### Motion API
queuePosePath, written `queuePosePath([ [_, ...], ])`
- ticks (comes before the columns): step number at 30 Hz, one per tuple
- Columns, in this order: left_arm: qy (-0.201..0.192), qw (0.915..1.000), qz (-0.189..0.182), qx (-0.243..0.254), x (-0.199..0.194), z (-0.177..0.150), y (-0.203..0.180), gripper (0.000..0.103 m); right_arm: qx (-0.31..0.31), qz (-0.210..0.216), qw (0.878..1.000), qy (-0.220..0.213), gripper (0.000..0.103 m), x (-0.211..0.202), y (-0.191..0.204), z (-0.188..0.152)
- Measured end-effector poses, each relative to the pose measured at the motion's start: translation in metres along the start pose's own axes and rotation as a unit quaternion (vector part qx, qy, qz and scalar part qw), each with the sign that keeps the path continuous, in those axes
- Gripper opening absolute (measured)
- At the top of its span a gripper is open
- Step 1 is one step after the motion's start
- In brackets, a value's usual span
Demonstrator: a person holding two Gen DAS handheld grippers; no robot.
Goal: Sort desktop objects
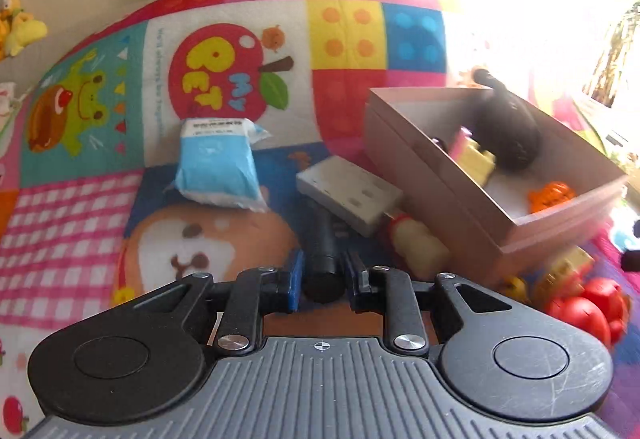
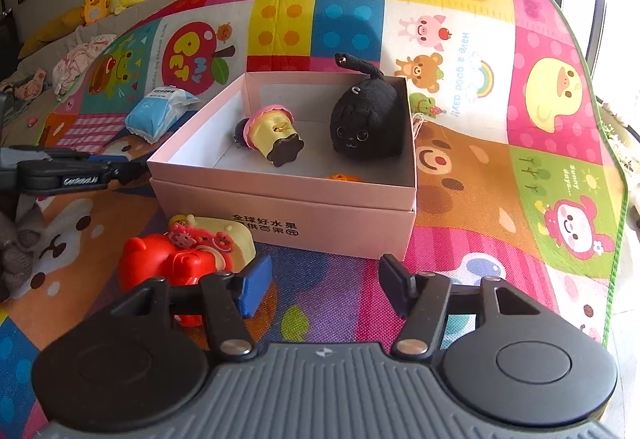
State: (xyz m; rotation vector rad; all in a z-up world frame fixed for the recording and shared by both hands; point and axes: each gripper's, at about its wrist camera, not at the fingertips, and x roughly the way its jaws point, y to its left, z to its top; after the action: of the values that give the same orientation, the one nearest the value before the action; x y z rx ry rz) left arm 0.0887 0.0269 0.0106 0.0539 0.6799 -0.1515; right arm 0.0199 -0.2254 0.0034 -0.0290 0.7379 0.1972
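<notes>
Bright kids' play mat (image 2: 460, 51), pink box (image 2: 280, 199) mid-mat. Left gripper (image 1: 322, 275) is clamped on a black cylinder (image 1: 324, 255) beside it: looks rigid, light, maybe slick, so gripping mid-barrel seems safest. Right gripper (image 2: 324, 285) hangs apart, empty.

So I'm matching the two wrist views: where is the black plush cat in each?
Left wrist: black plush cat upper right, inside the pink box, blurred.
Right wrist: cat centre, in the box's far right corner.
Shared landmark: blue packet left of the box.
</notes>
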Motion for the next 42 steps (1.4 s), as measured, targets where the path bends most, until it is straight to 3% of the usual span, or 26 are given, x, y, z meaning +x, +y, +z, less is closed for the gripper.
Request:
queuePosePath([
  [4,0.009,0.9994,-0.034,0.0,-0.036,-0.025,-0.011,0.033,-0.006,0.021,1.0,0.002,0.07,-0.004,0.006,-0.003],
  [6,0.006,0.9993,-0.036,0.0,-0.048,-0.033,-0.013,0.053,-0.025,0.045,0.999,-0.001,0.071,-0.006,0.016,-0.006],
  [11,-0.011,0.9991,-0.04,0.011,-0.066,-0.037,-0.019,0.077,-0.07,0.109,0.992,0.008,0.072,-0.005,0.047,-0.011],
  [15,-0.02,0.9991,-0.037,0.0,-0.069,-0.035,-0.016,0.084,-0.078,0.203,0.975,0.046,0.07,-0.003,0.071,-0.017],
  [17,-0.022,0.9993,-0.028,-0.011,-0.07,-0.033,-0.012,0.087,-0.099,0.241,0.965,0.03,0.069,-0.017,0.08,-0.019],
  [20,-0.025,0.999,-0.027,-0.027,-0.074,-0.031,-0.006,0.093,-0.107,0.206,0.972,-0.021,0.07,-0.033,0.077,-0.012],
  [24,-0.028,0.998,-0.046,-0.034,-0.081,-0.032,-0.01,0.096,-0.042,0.084,0.995,-0.029,0.071,-0.015,0.061,0.0],
  [28,-0.028,0.997,-0.072,0.003,-0.089,-0.037,-0.033,0.097,0.027,0.087,0.996,0.002,0.071,0.016,0.049,0.004],
  [30,-0.023,0.9954,-0.09,0.025,-0.092,-0.042,-0.046,0.099,0.029,0.089,0.996,0.005,0.071,0.026,0.051,0.004],
  [31,-0.019,0.9945,-0.098,0.032,-0.092,-0.045,-0.051,0.1,0.023,0.086,0.996,0.002,0.069,0.031,0.054,0.003],
  [34,-0.001,0.9929,-0.109,0.047,-0.09,-0.053,-0.063,0.1,0.008,0.072,0.997,0.005,0.039,0.034,0.057,0.006],
  [37,0.015,0.992,-0.114,0.052,-0.085,-0.058,-0.069,0.101,0.025,0.087,0.996,0.003,0.036,0.023,0.047,0.008],
  [38,0.017,0.9915,-0.117,0.054,-0.085,-0.058,-0.071,0.101,0.022,0.082,0.996,-0.005,0.018,0.017,0.044,0.008],
  [42,0.015,0.9906,-0.12,0.063,-0.082,-0.055,-0.08,0.101,0.029,0.052,0.998,-0.025,0.017,-0.008,0.021,0.006],
])
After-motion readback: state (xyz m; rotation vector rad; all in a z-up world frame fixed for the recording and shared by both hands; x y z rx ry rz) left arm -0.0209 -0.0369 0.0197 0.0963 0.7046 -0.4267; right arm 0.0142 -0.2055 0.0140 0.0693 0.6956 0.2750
